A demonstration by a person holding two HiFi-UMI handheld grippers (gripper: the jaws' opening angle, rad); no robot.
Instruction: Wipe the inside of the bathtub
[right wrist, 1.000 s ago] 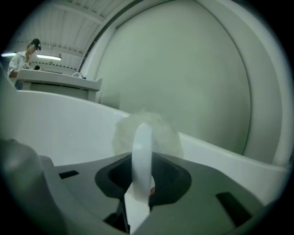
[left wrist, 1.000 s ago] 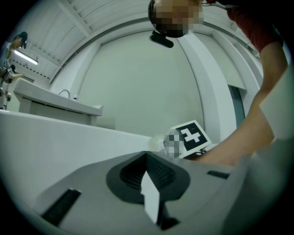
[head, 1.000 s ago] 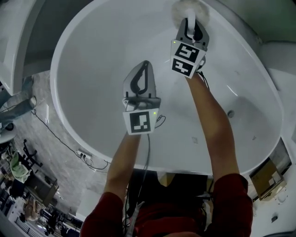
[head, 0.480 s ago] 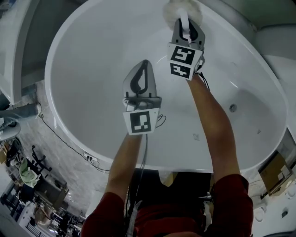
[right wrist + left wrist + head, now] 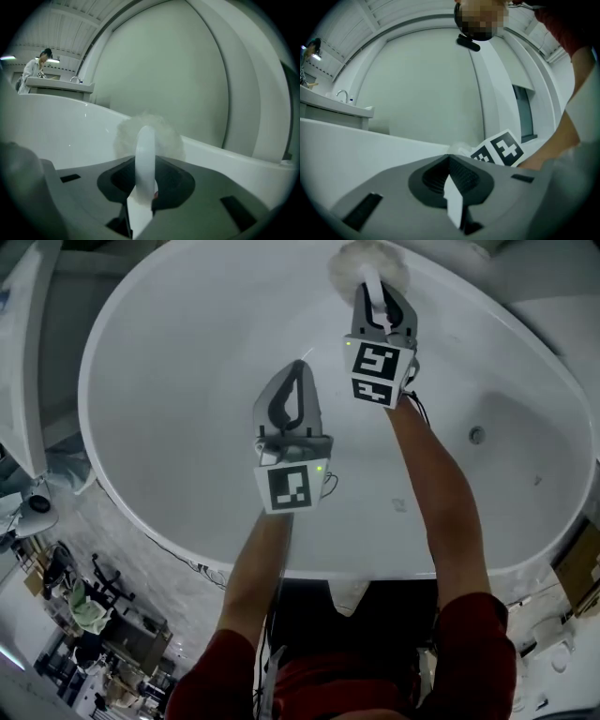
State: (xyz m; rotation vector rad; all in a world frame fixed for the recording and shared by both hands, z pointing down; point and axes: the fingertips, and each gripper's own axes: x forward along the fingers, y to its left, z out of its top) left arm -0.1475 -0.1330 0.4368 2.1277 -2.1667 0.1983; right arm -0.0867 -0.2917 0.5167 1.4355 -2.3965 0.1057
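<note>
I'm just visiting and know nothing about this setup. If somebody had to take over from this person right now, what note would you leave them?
Left tool: shut and empty, hovering over the middle of the bathtub.
Right tool: shut on the white handle of the fluffy scrubber, whose head sits against the tub's far inner wall, near the rim.
Drain: uncovered, off to the right.
Done: cannot tell; the tub looks evenly white, with no visible wiped track.
Left: probably the near wall and the floor around the drain; sweep the scrubber across them.
</note>
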